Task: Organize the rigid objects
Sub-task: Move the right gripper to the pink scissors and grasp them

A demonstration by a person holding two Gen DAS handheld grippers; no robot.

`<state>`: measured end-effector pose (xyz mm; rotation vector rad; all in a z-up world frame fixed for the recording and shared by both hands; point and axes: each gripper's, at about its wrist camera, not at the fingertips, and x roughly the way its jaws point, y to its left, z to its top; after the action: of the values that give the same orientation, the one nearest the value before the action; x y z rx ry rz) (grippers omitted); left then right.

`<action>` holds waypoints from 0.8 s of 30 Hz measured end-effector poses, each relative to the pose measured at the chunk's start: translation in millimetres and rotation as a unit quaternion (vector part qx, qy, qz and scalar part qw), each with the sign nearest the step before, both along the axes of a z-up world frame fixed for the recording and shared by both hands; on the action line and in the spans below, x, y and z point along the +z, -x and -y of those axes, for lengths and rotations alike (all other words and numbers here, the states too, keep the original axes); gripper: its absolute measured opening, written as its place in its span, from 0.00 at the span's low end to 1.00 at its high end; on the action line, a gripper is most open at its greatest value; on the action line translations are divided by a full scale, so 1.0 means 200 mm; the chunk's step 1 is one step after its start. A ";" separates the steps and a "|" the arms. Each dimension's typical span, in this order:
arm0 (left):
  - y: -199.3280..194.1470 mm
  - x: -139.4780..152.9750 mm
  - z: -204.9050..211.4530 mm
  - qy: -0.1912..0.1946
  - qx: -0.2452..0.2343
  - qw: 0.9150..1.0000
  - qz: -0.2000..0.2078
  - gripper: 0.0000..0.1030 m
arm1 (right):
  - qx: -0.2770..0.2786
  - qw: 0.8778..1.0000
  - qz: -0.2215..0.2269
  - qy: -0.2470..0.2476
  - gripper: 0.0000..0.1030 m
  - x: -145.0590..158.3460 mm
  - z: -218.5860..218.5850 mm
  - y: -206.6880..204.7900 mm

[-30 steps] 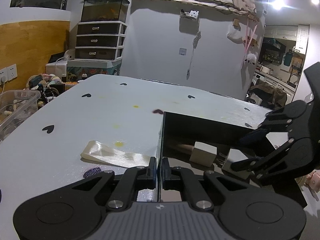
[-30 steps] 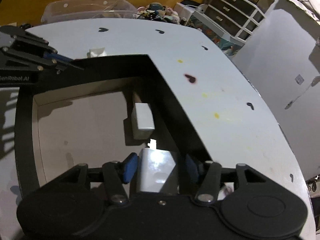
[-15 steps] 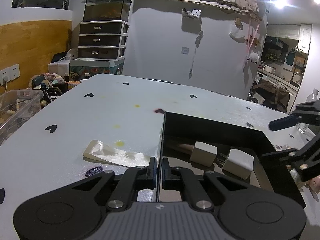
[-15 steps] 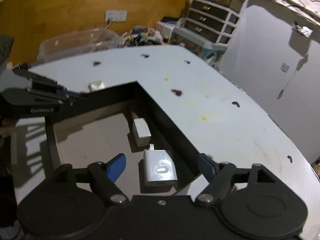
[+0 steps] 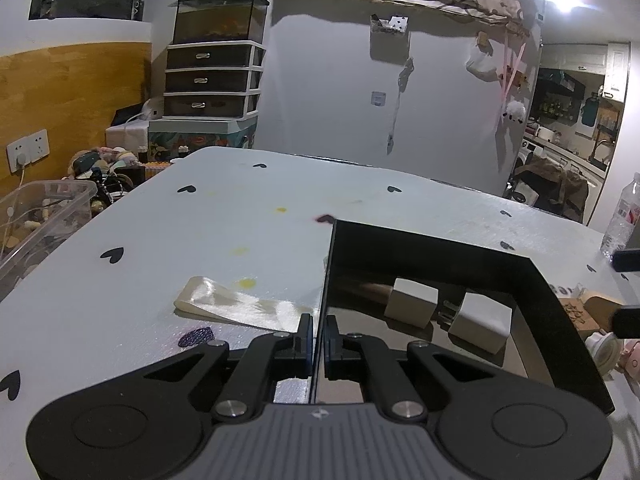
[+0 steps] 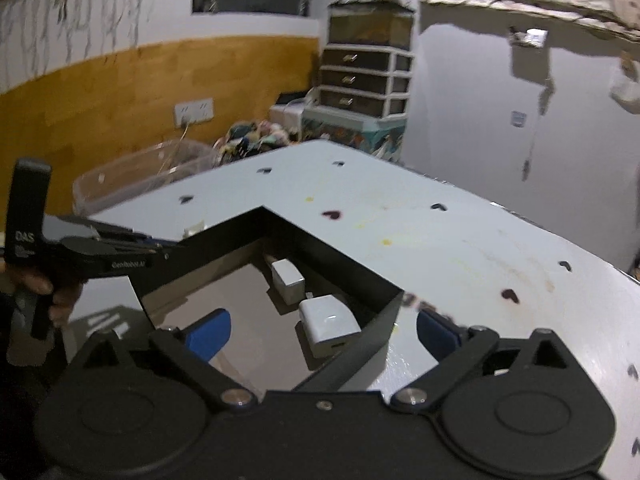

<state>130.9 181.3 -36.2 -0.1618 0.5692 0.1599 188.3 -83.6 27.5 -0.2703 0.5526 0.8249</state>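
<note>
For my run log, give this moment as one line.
left gripper: shut on black box wall | right gripper: open, empty | two white chargers in box

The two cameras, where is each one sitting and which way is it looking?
Left wrist: on the left gripper, low at the black box wall it pinches, facing across the table; its fingers show.
Right wrist: on the right gripper, above the box corner, looking down inside; its open blue fingertips and the left gripper show.
Both see the box and two white chargers.
</note>
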 end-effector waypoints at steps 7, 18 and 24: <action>0.01 0.00 0.02 -0.003 0.005 1.000 -0.001 0.04 | -0.056 0.996 0.013 -0.066 1.00 0.01 0.18 0.13; 0.01 0.00 0.03 -0.010 0.009 1.000 0.000 0.04 | -0.203 0.975 0.002 -0.095 1.00 -0.18 0.45 0.20; 0.02 0.00 0.03 -0.010 0.011 1.000 0.001 0.04 | -0.261 0.959 -0.023 -0.105 0.99 -0.31 0.57 0.22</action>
<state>127.0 174.7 -36.9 -0.1494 0.5630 0.1866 143.5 -198.4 -35.1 0.0936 0.5411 0.3705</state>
